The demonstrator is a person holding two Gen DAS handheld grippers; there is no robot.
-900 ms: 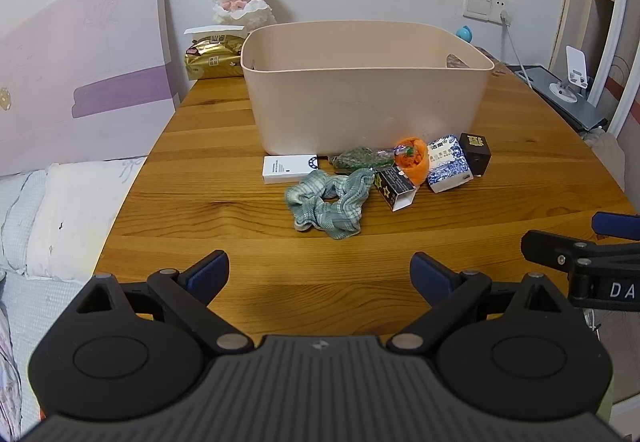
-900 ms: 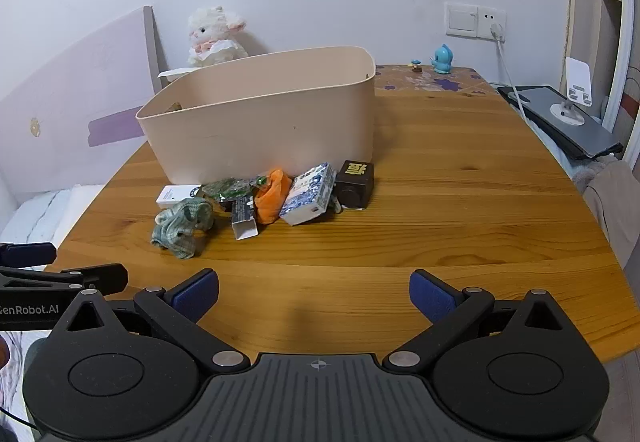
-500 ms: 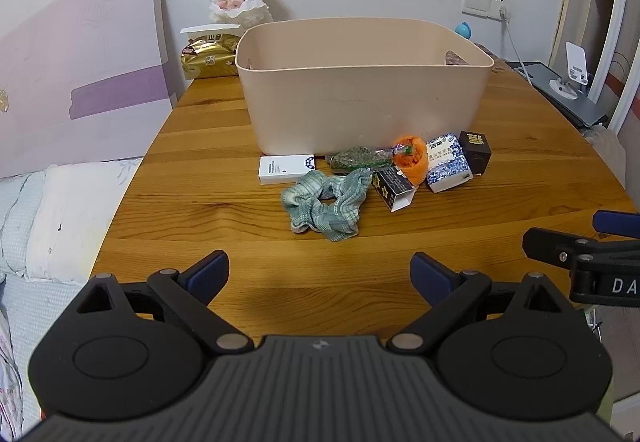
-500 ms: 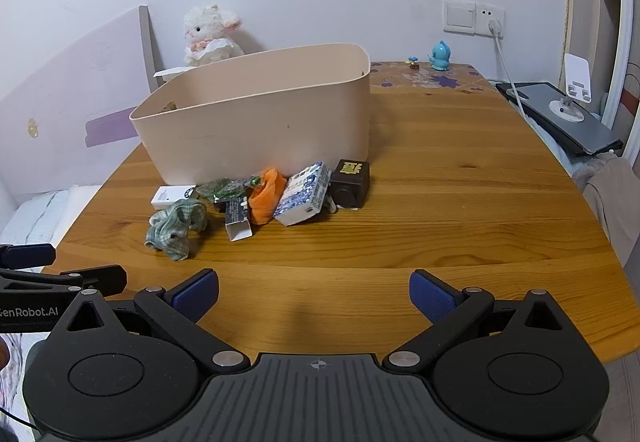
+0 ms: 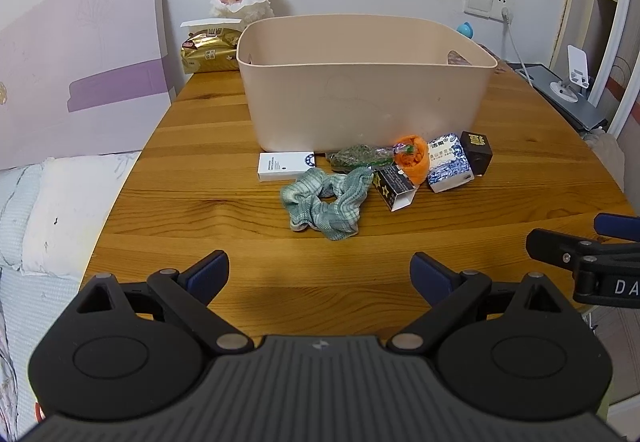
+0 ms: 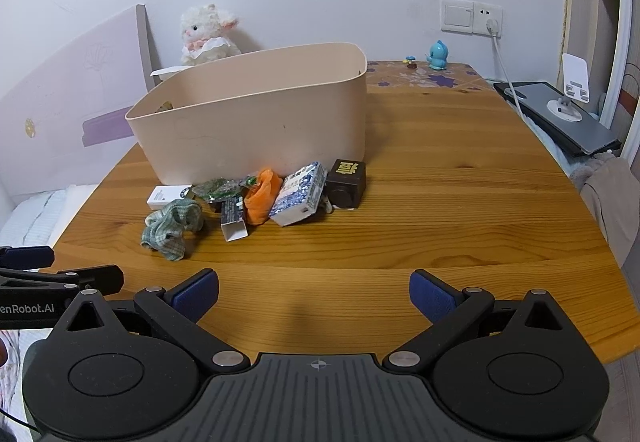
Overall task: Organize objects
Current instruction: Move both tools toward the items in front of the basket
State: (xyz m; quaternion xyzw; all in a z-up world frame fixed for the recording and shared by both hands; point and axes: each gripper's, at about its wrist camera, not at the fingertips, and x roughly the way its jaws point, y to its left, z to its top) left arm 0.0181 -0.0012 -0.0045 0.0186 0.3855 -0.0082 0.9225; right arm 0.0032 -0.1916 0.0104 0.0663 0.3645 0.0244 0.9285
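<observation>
near table bare | clutter fronts bin

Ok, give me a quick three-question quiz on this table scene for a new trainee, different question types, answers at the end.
1. True or false: the left gripper is shut on the green checked scrunchie.
2. Multiple choice: which item sits farthest toward the right end of the row in front of the beige bin? A) white card box B) orange pouch C) black cube box
3. Fill in: the small items lie ____ the bin, on the wooden table.

Key
1. False: both it and the right gripper are open and hold nothing.
2. C
3. Outside, in front of it.
</observation>
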